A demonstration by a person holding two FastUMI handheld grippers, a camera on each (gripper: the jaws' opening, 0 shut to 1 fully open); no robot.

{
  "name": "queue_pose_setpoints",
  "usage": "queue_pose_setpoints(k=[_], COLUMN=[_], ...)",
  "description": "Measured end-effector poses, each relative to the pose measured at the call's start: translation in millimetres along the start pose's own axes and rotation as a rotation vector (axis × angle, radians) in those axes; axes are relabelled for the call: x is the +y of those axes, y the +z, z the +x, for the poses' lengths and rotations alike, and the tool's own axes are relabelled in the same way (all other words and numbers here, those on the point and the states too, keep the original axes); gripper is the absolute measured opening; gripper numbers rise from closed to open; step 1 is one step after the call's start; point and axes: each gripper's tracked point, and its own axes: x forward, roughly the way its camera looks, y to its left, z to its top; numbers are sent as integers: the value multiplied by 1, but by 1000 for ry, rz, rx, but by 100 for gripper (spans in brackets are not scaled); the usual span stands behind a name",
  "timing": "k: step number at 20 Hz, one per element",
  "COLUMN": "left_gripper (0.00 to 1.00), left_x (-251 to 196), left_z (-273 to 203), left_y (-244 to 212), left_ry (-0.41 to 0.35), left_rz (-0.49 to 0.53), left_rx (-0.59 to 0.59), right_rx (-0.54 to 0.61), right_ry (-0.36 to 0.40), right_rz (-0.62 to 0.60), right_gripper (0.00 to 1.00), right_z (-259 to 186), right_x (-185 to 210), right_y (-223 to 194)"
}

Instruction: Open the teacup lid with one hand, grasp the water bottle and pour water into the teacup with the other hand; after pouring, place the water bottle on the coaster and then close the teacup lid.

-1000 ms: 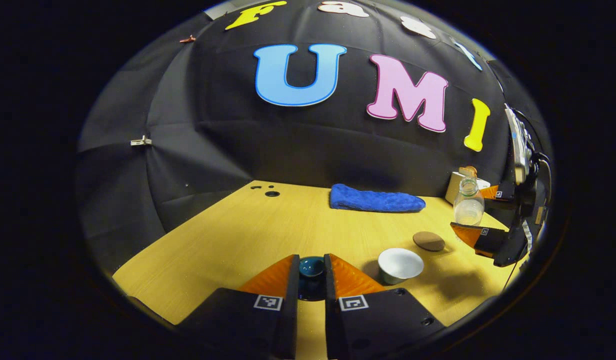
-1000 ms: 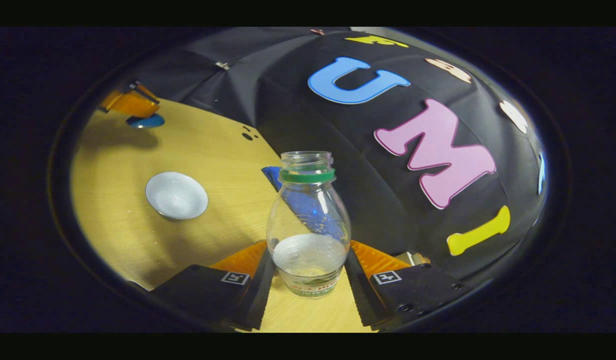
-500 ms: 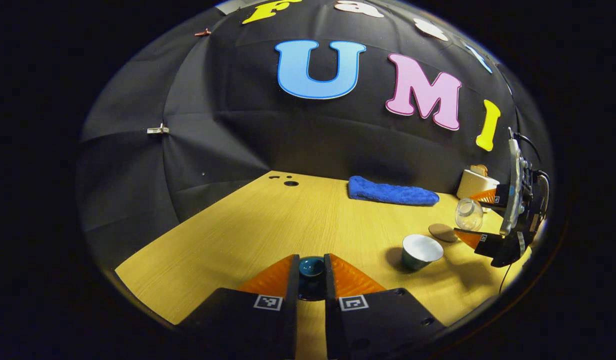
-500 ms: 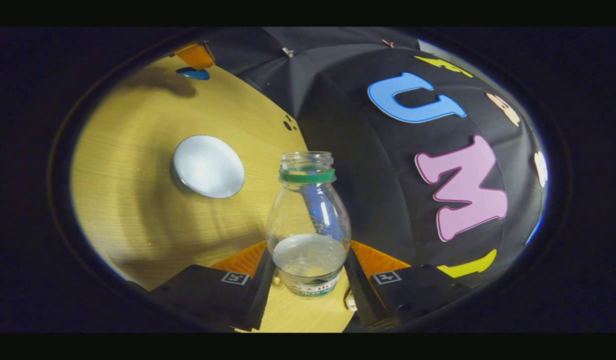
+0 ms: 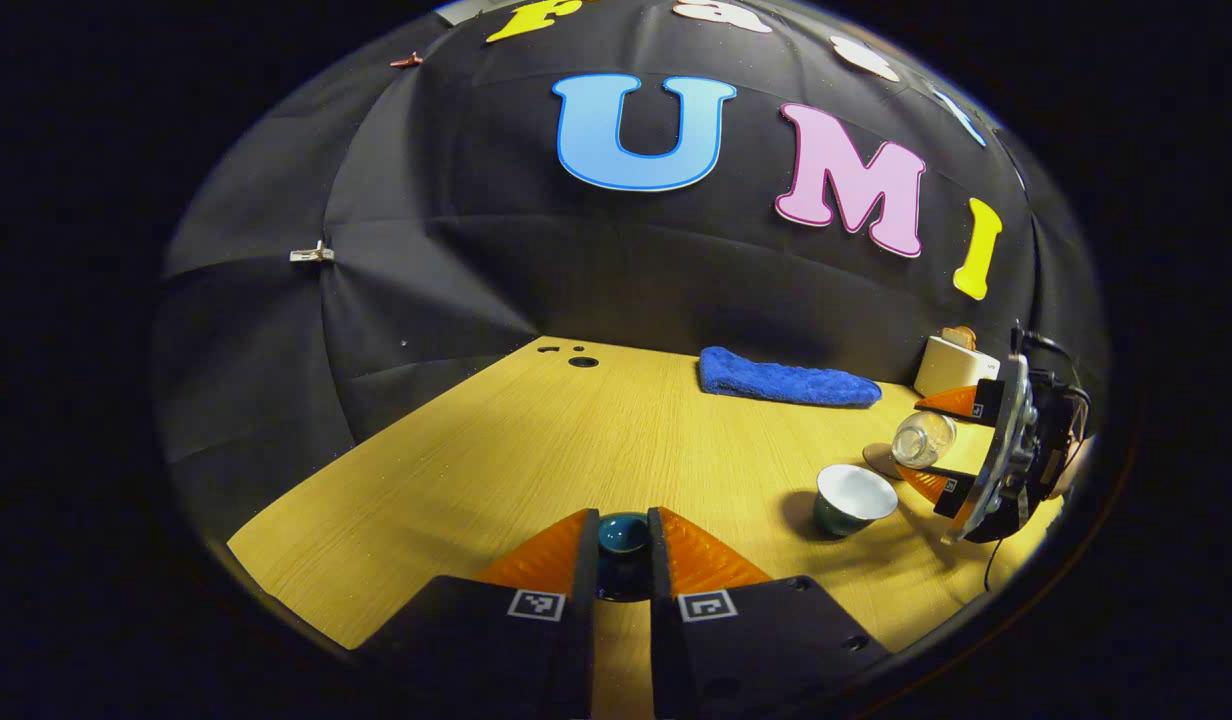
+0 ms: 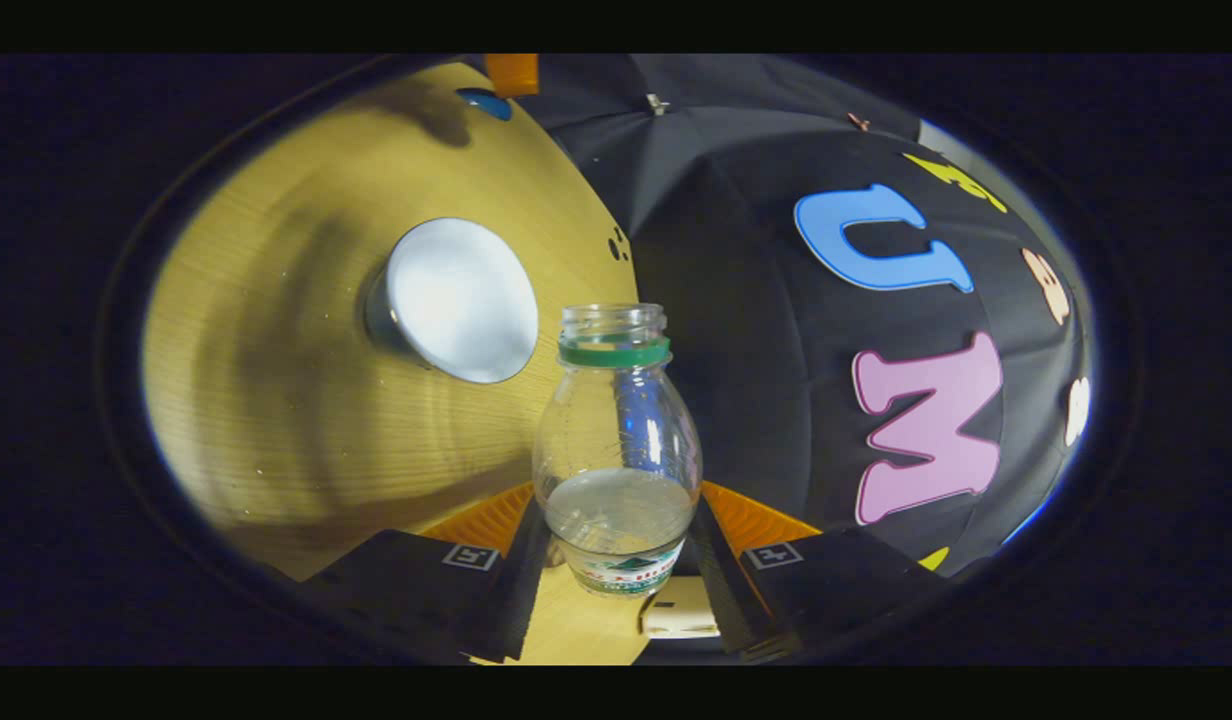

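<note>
Left gripper view: the left gripper (image 5: pixel 622 545) sits low over the wooden table (image 5: pixel 536 460), level, its two fingers pressed on the dark teal teacup lid (image 5: pixel 623 533) between them.
Right gripper, pose: seen at the far right of the left gripper view, the right gripper (image 5: pixel 938 440) is rolled over so that the water bottle (image 5: pixel 921 438) lies tipped, mouth towards the teacup (image 5: pixel 853 497).
Right gripper, grip: in the right gripper view the right gripper (image 6: pixel 616 545) has both fingers closed against the lower body of the water bottle (image 6: pixel 616 450); water lies in the bottom part of the bottle.
Teacup: open, white inside, dark outside, standing on the table just beside and below the bottle's mouth; in the right gripper view the teacup (image 6: pixel 454 300) lies left of the bottle's neck.
Coaster: a brown coaster (image 5: pixel 879 462) lies flat behind the teacup, partly hidden by the bottle.
Open room: the left and middle of the table are bare wood up to its front edge; a blue towel (image 5: pixel 786 379) and a pale box (image 5: pixel 951 366) lie along the back edge by the wall.
Writing: the bottle's label (image 6: pixel 628 572) is too blurred to read.
</note>
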Motion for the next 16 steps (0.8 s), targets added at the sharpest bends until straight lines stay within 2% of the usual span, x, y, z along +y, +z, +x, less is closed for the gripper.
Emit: queue_pose_setpoints(k=[1, 4, 5, 7, 8, 10, 11, 13, 16], left_gripper=[27, 27, 27, 27, 23, 27, 27, 27, 27], left_x=[1, 3, 4, 4, 4, 5, 4, 2, 2], left_z=[1, 4, 5, 7, 8, 11, 12, 13, 12], left_y=[-1, -5, -7, -8, -10, -13, -15, -15, -14], left_ry=[0, 2, 3, 2, 3, 5, 0, -8, -8], left_rz=[2, 4, 2, -4, -6, -13, -21, -18, 10], left_rx=[3, 14, 20, 22, 21, 26, 29, 29, 18], right_rx=[-3, -5, -11, -25, -37, -50, -52, -65, -78], right_ry=[4, 11, 21, 38, 37, 35, 37, 41, 43], right_rz=[-16, -57, -66, -90, -115, -145, -151, -171, -219], right_gripper=[77, 70, 74, 70, 74, 74, 77, 73, 73], right_z=[2, 8, 7, 12, 12, 12, 11, 12, 15], right_x=[2, 2, 4, 3, 1, 1, 2, 0, -4], right_y=[-1, -4, -4, -4, -2, 0, -1, 1, 0])
